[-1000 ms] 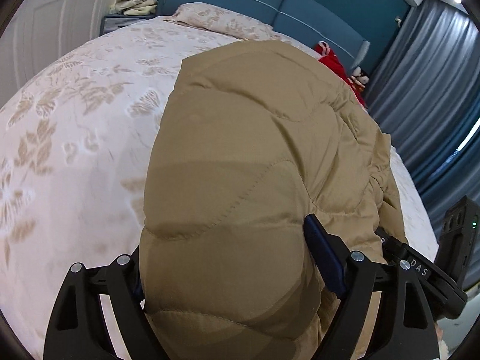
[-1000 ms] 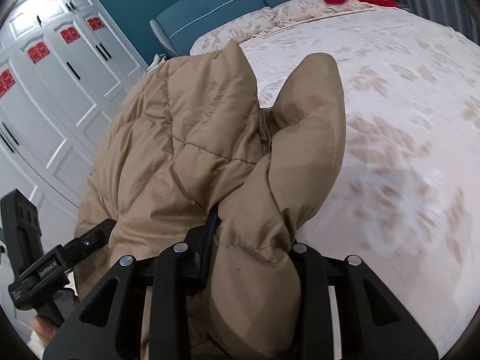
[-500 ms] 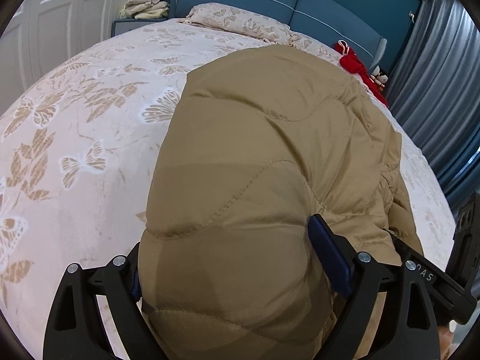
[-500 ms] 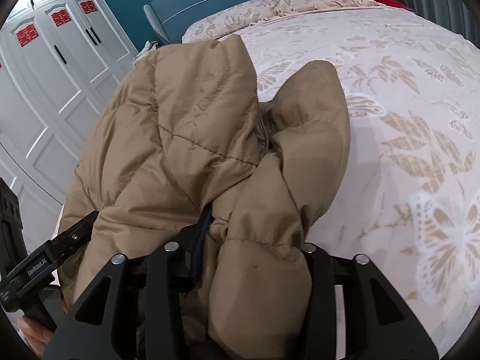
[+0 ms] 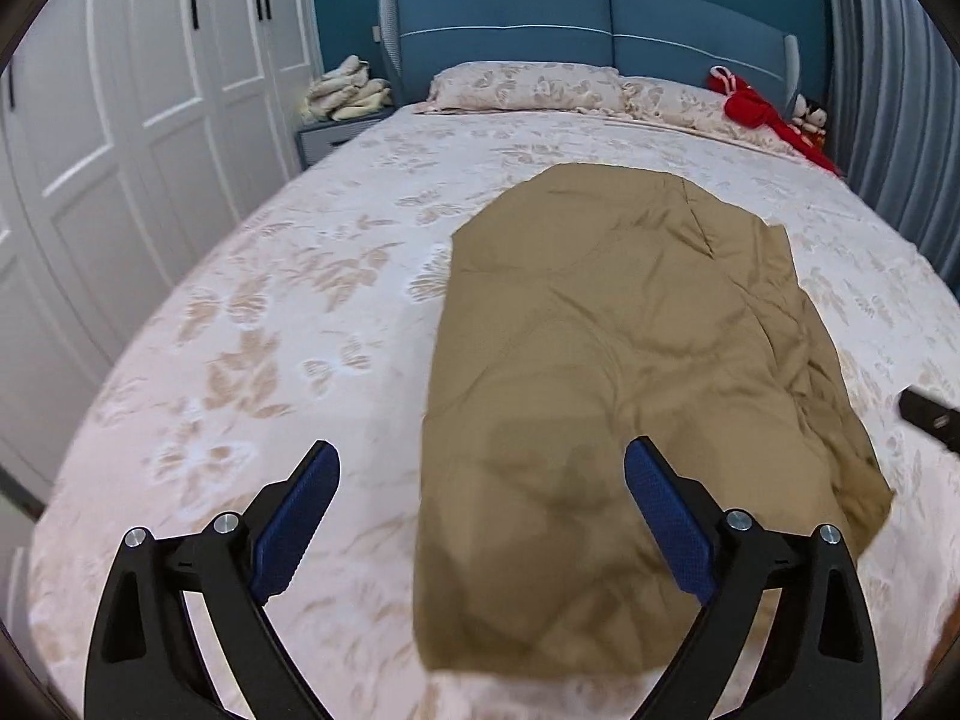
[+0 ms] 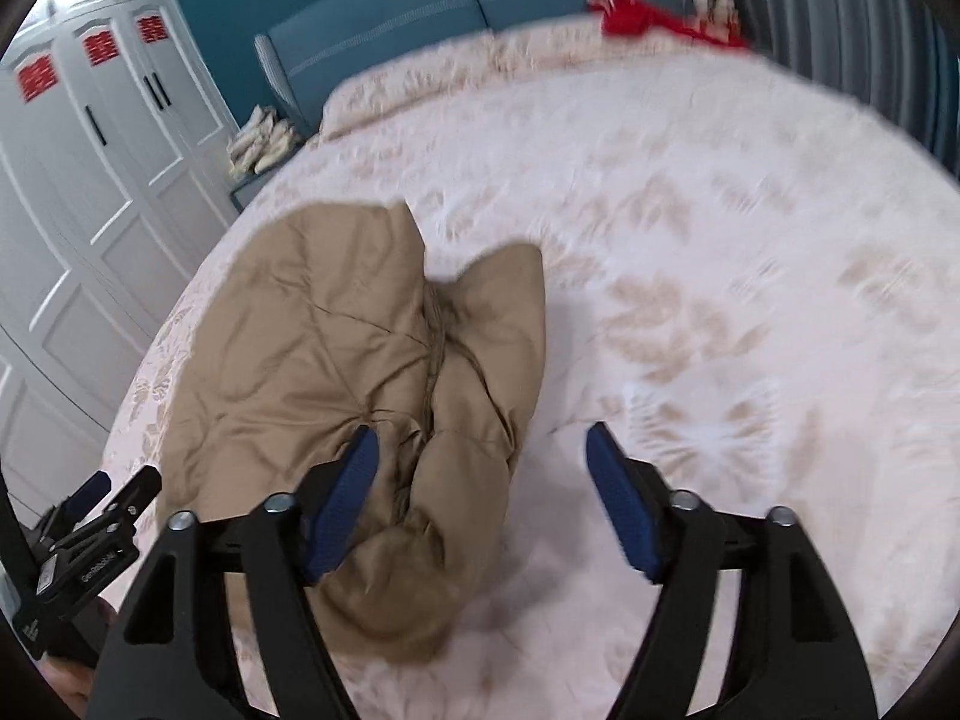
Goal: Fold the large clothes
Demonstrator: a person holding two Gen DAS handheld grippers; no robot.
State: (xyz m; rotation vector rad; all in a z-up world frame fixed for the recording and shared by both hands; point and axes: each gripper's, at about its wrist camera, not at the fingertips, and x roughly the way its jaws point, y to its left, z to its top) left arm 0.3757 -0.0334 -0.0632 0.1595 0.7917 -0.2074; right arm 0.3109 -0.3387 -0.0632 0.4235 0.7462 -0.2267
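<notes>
Both grippers are the same build: the left gripper (image 5: 480, 474) and right gripper (image 6: 483, 456) have matte black plastic arms with triangular cutouts and silver screw heads at the pivots. Fingers (image 5: 297, 519) carry dark blue textured pads. There's small white lettering on the black side bracket, too blurry to read, plus a sliver of skin below it.

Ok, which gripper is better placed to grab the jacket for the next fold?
Probably the left gripper: it's open with the jacket partly between its fingers. The right gripper is open mostly over bare bed.
</notes>
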